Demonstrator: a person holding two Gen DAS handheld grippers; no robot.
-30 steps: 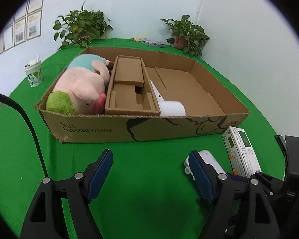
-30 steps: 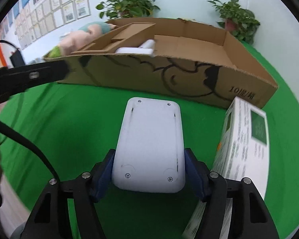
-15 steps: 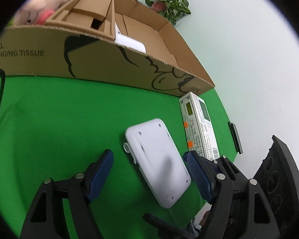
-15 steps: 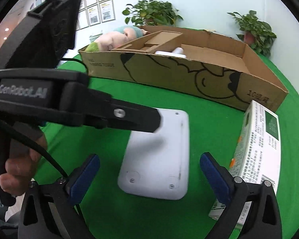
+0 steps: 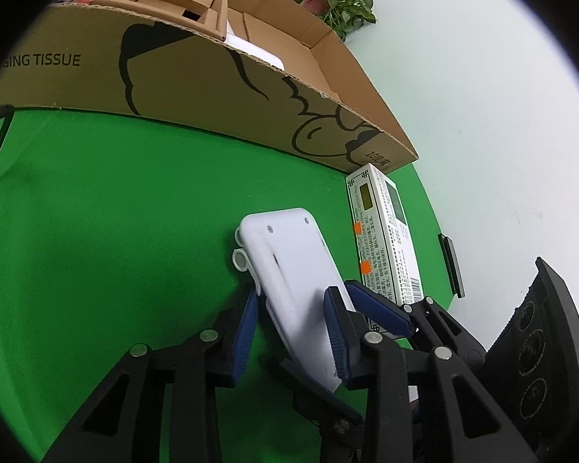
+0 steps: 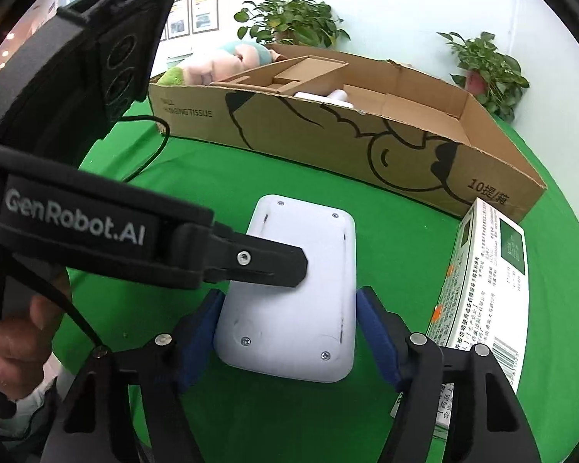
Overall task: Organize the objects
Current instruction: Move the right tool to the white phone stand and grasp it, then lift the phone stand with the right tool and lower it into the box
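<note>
Left wrist view: left gripper closing across white device; right gripper closing on its sides.

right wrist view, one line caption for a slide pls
Both tools close on the white device, left tool and right tool, near the cardboard box.

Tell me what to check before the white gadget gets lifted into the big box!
1. Left tongs around the white gadget: ok, jaws closing on its edge.
2. Right tongs around the gadget: ok, jaws closing, one at each side.
3. Firm squeeze by either tongs: cannot tell.
4. Gadget clear of the medicine box: ok, apart.
5. Free room in the cardboard box: ok, its right part shows bare floor.
6. Black cable out of the way: ok, lies off to the left.
</note>
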